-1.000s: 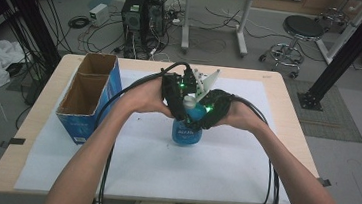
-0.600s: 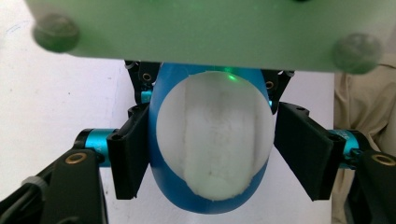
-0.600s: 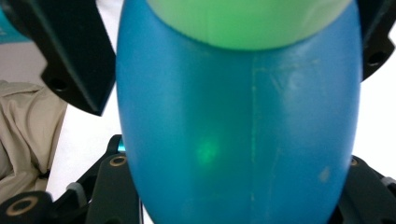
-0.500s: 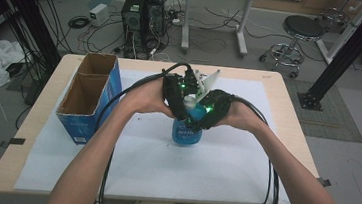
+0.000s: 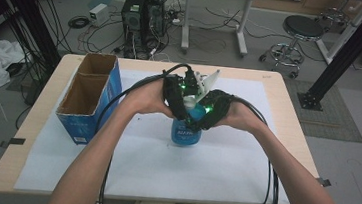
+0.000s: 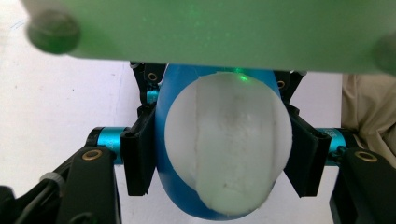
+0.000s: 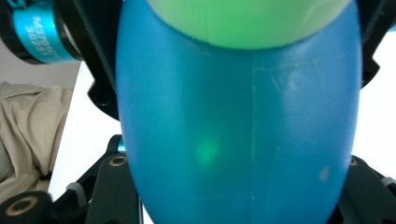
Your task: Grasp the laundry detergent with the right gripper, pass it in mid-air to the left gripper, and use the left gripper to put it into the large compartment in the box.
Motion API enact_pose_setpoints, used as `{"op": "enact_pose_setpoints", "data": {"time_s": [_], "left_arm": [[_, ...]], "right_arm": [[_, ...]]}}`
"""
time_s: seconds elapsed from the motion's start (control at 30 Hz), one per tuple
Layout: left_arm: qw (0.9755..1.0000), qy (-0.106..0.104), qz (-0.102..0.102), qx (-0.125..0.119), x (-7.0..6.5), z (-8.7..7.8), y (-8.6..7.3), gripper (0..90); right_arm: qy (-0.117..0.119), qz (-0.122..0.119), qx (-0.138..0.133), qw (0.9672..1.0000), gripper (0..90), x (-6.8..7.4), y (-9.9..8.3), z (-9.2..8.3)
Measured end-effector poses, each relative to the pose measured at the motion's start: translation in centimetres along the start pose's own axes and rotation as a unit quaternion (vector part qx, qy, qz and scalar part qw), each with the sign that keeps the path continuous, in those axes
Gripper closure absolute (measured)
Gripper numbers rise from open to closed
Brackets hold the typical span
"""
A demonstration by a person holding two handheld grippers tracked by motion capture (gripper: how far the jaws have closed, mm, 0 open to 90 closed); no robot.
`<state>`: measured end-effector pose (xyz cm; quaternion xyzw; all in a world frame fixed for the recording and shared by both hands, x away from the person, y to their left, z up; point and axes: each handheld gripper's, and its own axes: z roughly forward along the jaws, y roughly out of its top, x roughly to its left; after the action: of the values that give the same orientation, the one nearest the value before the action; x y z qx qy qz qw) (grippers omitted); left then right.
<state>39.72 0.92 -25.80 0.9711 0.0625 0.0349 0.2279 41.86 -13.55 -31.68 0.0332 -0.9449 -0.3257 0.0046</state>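
While both hands meet over mid-surface, a blue bottle point(image 5: 185, 131) stands upright on the white sheet point(image 5: 222, 171). Left gripper point(image 5: 175, 97): jaws have just been closing, now clamped on the bottle's white top point(image 6: 229, 144), pads point(image 6: 138, 158) pressing both sides. Right gripper point(image 5: 211, 112): clamped on the bottle's blue body. Open cardboard box point(image 5: 89, 98) well apart, at the surface's left.

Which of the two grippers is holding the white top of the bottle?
The left gripper: its jaws have just closed on the white cap. The right gripper is shut lower down, on the blue bottle body.
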Motion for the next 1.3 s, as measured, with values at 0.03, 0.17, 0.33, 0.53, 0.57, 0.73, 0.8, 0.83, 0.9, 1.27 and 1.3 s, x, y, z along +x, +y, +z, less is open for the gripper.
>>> {"op": "enact_pose_setpoints", "data": {"time_s": [0.03,0.17,0.33,0.53,0.57,0.73,0.8,0.83,0.9,1.27,1.3], "left_arm": [[1.0,0.001,0.0,0.001,-0.01,-0.01,0.01,37.3],[1.0,0.003,0.004,0.001,-0.1,-0.05,0.01,37.9],[1.0,0.003,0.0,0.002,-0.21,-0.04,0.02,38.3],[1.0,0.001,-0.006,-0.006,-0.08,-0.39,-0.09,38.3],[1.0,0.001,-0.007,-0.006,-0.08,-0.41,-0.09,38.4],[1.0,-0.001,-0.009,0.003,-0.21,-0.14,-0.06,38.4],[1.0,-0.002,-0.009,0.003,-0.17,-0.17,-0.05,38.4],[1.0,-0.002,-0.009,0.003,-0.17,-0.19,-0.04,38.4],[0.9999,-0.005,-0.01,0.003,-0.16,-0.23,-0.04,38.4],[0.9999,-0.002,-0.013,-0.002,-0.35,-0.47,-0.24,38.3],[0.9999,-0.004,-0.014,0.001,-0.33,-0.44,-0.27,38.3]], "right_arm": [[0.001,0.0,0.0,1.0,45.8,-0.01,-0.01,0.01],[0.001,0.003,0.0,1.0,45.8,0.07,0.0,-0.07],[0.004,-0.005,-0.001,1.0,45.4,0.03,-0.04,0.04],[0.005,-0.001,-0.015,0.9999,44.7,-0.05,-0.11,-0.1],[0.008,0.003,-0.019,0.9998,44.7,0.0,-0.11,-0.16],[0.009,-0.007,-0.012,0.9999,44.2,0.01,-0.12,0.14],[0.013,0.0,-0.014,0.9998,44.0,0.11,-0.18,0.18],[0.022,0.004,-0.018,0.9996,44.0,0.15,-0.2,0.17],[0.023,0.005,-0.02,0.9995,43.8,0.2,-0.22,0.15],[0.025,0.01,-0.013,0.9996,38.4,0.13,-0.4,0.28],[0.024,0.012,-0.015,0.9995,38.1,0.12,-0.55,0.34]]}}
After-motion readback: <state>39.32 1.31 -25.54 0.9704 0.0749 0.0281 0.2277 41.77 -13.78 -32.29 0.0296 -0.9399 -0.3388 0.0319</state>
